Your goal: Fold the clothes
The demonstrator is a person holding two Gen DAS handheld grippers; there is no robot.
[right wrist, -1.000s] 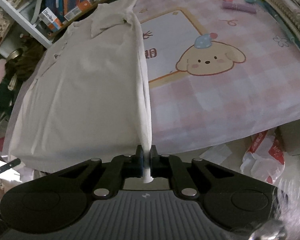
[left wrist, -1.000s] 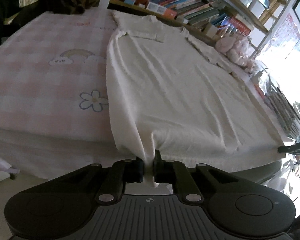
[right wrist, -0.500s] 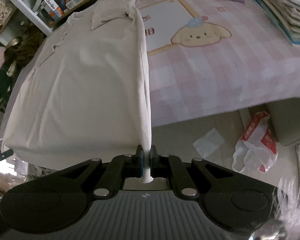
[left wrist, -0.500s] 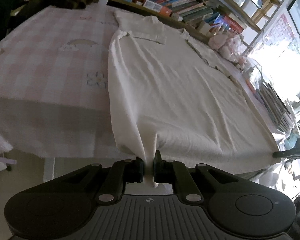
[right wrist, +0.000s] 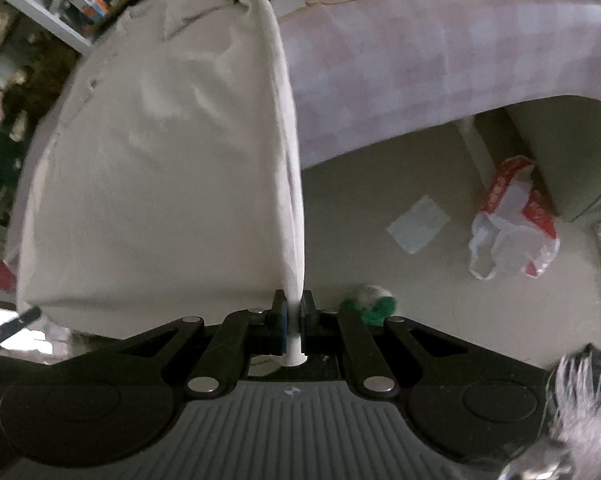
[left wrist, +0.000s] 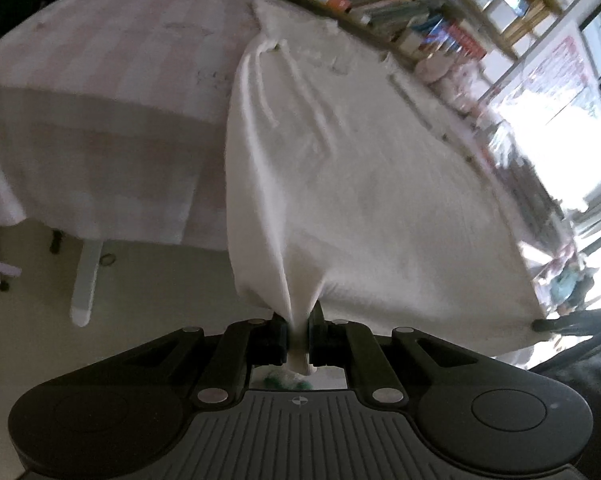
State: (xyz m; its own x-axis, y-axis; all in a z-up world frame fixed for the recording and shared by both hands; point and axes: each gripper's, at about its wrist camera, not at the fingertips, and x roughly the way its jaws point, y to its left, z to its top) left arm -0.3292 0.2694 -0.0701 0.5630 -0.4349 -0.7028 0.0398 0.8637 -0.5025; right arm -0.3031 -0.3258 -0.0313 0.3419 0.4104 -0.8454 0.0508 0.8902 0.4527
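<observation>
Left gripper [left wrist: 298, 336]: we hold it angled downward; its jaws are clamped on a pinch of the garment [left wrist: 360, 184]
Right gripper [right wrist: 294, 320]: we tilt it downward more steeply; jaws likewise clamped on a hem

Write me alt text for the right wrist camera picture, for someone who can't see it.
The right gripper is shut on one bottom corner of a cream shirt, which stretches taut from the pink checked tablecloth out past the table's edge. On the floor beyond lie a red and white plastic bag and a scrap of paper.
</observation>
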